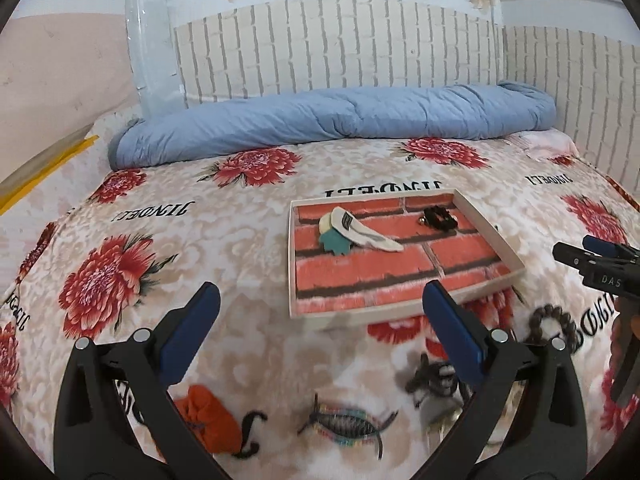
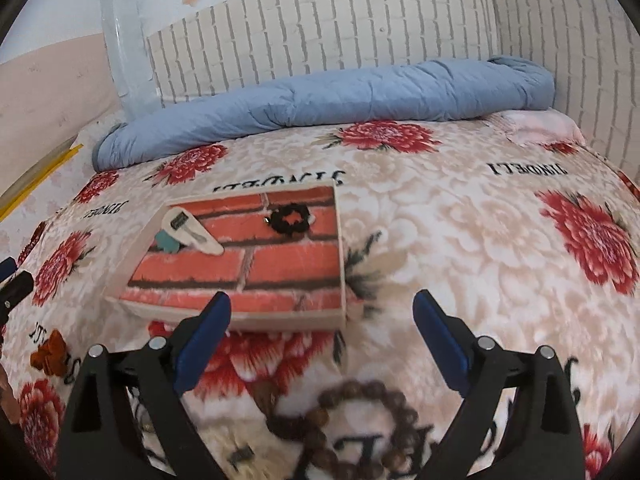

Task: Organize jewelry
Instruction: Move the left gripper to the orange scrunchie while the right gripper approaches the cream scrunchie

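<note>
A shallow tray (image 1: 490,224) with a red brick-pattern floor lies on the bed; it shows in the right wrist view too (image 2: 341,248). In it lie a white hair clip (image 1: 364,230) over a teal piece (image 1: 334,242) and a black beaded ring (image 1: 440,218). My left gripper (image 1: 320,308) is open and empty, above a woven fish-shaped band (image 1: 346,424), an orange pouch (image 1: 208,414) and a dark tangled piece (image 1: 434,378). My right gripper (image 2: 322,316) is open and empty, above a brown wooden bead bracelet (image 2: 360,420).
A rolled blue quilt (image 1: 332,120) lies along the headboard at the far side. The bed has a floral blanket (image 2: 480,232). A small brown item (image 2: 50,352) lies at the left in the right wrist view. A yellow object (image 1: 44,168) is at the far left.
</note>
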The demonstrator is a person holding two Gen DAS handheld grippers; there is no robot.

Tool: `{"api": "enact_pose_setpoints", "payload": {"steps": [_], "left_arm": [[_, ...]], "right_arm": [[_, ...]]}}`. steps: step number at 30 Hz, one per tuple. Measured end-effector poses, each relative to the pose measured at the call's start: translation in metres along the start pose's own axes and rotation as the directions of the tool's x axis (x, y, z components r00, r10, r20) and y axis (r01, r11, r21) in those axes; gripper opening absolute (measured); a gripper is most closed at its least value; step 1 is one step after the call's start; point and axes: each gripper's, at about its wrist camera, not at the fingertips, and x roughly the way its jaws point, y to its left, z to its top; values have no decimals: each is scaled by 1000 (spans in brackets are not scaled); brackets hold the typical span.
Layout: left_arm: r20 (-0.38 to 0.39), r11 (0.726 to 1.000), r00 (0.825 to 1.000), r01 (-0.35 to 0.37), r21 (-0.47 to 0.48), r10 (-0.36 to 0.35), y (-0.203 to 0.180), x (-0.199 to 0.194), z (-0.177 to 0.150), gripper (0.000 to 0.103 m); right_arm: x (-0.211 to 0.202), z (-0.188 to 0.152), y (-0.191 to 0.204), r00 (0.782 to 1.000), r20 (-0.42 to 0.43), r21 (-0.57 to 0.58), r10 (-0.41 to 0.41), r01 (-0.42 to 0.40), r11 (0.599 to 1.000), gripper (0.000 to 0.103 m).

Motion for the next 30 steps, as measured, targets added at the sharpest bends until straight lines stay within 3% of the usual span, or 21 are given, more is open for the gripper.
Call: {"api": "enact_pose_setpoints", "payload": {"steps": [14, 20, 30], "left_arm": [[-64, 997, 998, 16, -78, -21, 25, 6, -69, 98], [-65, 997, 997, -41, -70, 36, 52, 8, -75, 98], [-124, 989, 992, -39, -144, 21, 91, 22, -90, 98]], "right_arm": [[-24, -64, -32, 992, 30, -50, -125, 127, 991, 90], [-22, -72, -37, 989, 37, -48, -145, 146, 988, 90], [-9, -77, -46, 985, -10, -44, -172, 172, 984, 90]]}}
